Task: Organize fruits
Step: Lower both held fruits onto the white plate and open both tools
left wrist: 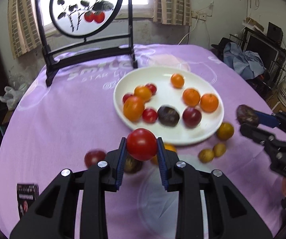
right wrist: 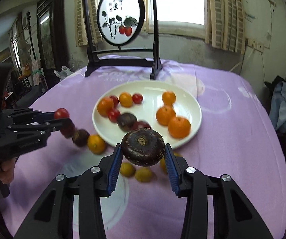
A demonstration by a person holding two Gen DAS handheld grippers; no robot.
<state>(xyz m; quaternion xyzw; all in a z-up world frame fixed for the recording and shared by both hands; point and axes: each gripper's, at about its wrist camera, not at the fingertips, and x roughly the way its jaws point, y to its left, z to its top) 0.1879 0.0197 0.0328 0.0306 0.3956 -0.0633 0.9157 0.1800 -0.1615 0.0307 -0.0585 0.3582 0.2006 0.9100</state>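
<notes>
Red tomato point(left wrist: 141, 144) sits pinched in the left tongs point(left wrist: 141, 149) (soft, bruises easily); right tongs point(right wrist: 143, 155) clamp a firmer dark fruit point(right wrist: 143, 147) across its middle.

Setting: lived-in home room.
Indicated by curtained window point(right wrist: 180, 2), cloth-covered table point(right wrist: 222, 119), decorative painted screen point(right wrist: 121, 14), and piled clothing point(left wrist: 242, 59).

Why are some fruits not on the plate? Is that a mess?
A bit. Several fruits lie loose on the purple tablecloth beside the round white plate: an orange one, a dark brown one, and small yellowish ones.
</notes>
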